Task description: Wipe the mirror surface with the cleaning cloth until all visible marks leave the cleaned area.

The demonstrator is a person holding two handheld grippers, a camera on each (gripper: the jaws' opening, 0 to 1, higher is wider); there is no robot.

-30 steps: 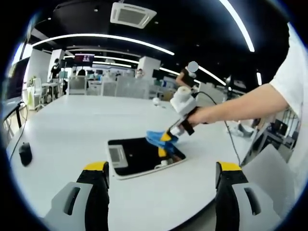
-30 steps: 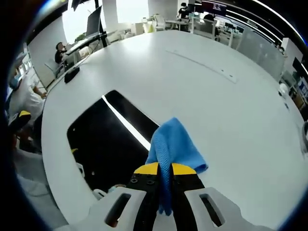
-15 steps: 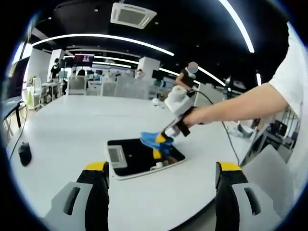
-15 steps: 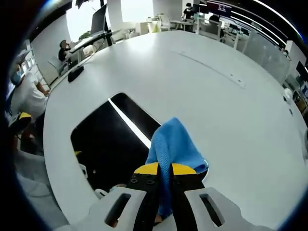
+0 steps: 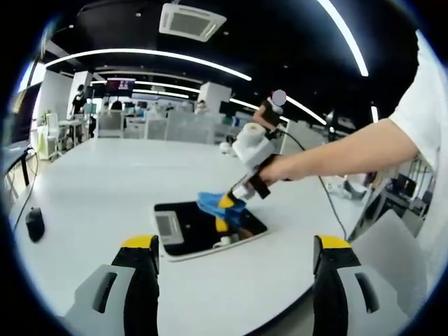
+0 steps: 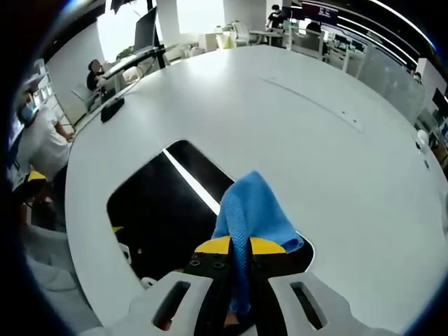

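A dark rectangular mirror [image 5: 199,224] with a white rim lies flat on the white table [image 5: 105,182]. In the right gripper view the mirror [image 6: 157,210] reflects a bright ceiling light strip. My right gripper [image 6: 239,246] is shut on the blue cleaning cloth [image 6: 250,210], which hangs over the mirror's edge. In the left gripper view that right gripper [image 5: 225,203] comes in from the right, held by a person's hand, pressing the blue cloth [image 5: 210,203] onto the mirror. My left gripper [image 5: 234,255] stands open near the table's front edge, short of the mirror, with nothing between its jaws.
A black computer mouse [image 5: 33,224] lies at the table's left edge; it shows again as the mouse [image 6: 112,108] in the right gripper view. A cable [image 5: 329,203] trails from the right gripper. Desks, chairs and people stand in the office beyond.
The right gripper has slid the cloth leftward across the mirror, farther onto its surface. The left gripper has stayed put.
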